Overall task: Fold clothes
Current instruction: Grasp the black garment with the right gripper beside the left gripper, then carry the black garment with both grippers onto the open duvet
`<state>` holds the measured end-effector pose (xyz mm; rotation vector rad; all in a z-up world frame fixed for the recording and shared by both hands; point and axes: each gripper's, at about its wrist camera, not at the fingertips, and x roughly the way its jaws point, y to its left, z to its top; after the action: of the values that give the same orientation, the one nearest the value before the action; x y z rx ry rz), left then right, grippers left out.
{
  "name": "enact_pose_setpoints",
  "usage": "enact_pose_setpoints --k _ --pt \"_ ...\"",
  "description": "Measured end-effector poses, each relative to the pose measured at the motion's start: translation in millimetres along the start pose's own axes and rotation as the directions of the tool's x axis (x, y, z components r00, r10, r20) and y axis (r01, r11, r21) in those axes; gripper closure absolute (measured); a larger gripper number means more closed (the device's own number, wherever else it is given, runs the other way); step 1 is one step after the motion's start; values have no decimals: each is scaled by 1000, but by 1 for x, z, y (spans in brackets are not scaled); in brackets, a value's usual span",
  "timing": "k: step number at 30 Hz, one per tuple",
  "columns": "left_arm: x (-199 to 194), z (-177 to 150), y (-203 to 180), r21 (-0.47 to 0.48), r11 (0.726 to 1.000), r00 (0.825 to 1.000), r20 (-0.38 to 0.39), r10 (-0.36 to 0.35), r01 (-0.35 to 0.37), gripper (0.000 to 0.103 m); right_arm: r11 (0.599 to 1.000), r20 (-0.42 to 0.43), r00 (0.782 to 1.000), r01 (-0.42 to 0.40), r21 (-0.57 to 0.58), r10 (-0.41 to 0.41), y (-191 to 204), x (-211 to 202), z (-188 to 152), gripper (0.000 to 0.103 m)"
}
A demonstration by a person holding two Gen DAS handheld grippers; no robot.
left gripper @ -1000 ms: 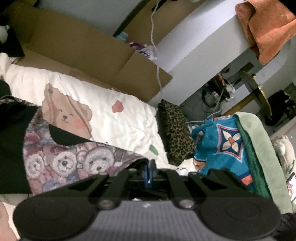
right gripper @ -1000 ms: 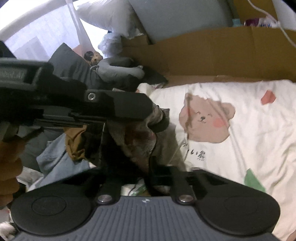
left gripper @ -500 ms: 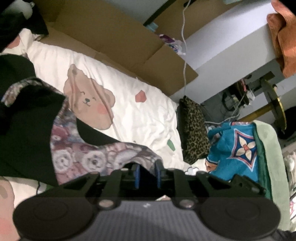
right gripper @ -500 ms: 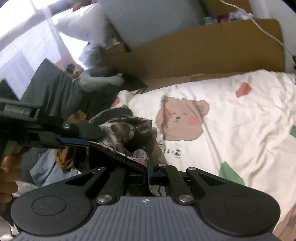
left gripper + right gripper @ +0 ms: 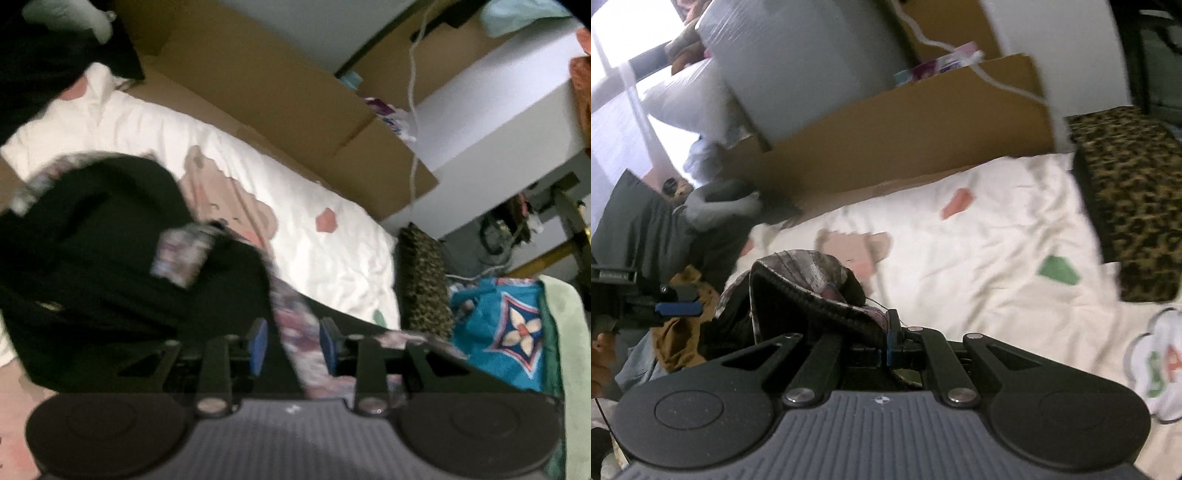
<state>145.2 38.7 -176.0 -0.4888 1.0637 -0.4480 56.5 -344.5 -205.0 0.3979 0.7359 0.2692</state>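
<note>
Your left gripper has its blue pads spread well apart, and a strip of the bear-print garment runs between them without either pad pressing on it, as far as the blurred view lets you judge. Your right gripper is closed tight on a ribbed edge of that same garment, its pads together with the cloth pinched in them.

Just past your left gripper, the garment lies bunched on the bed, mostly showing its black lining, with patches of the pink-and-grey print turned up. From your right wrist, it rises in a crumpled hump straight ahead, with your left gripper off beside it.

Under the garment is the white quilt with its bear picture. At the quilt's far end sits a leopard-print cushion, and along its far side stands a cardboard sheet.
</note>
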Motion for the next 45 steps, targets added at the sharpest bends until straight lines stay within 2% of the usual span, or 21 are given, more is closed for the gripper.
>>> enact_pose_setpoints --k 9,11,18,22,31,35,38,43,45 --pt "8 2 12 0 994 993 17 113 -113 68 993 40 995 93 76 -97 -63 -48 -3 103" --pt "11 2 14 7 991 991 22 132 -132 64 988 47 991 123 97 -128 -76 -58 -5 102" --pt "33 3 23 22 983 983 4 184 -184 63 960 66 970 222 169 -236 -119 -90 -10 102" --pt "53 -2 24 38 976 976 -24 215 -214 62 938 73 952 276 211 -297 -143 -108 -12 102" --pt "91 -26 21 102 968 966 -105 238 -227 57 884 82 901 395 251 -426 -185 -144 -18 102" --pt "103 -37 17 146 967 963 -137 230 -210 53 881 37 894 433 189 -447 -186 -144 -24 102" --pt "108 -42 18 148 966 962 -143 232 -211 49 872 32 881 461 166 -472 -185 -147 -30 102" --pt "113 -47 18 151 968 962 -154 224 -201 47 823 -2 837 539 177 -547 -191 -161 -40 103" --pt "115 -49 19 158 968 962 -160 222 -197 45 814 -15 829 552 181 -559 -192 -169 -43 103"
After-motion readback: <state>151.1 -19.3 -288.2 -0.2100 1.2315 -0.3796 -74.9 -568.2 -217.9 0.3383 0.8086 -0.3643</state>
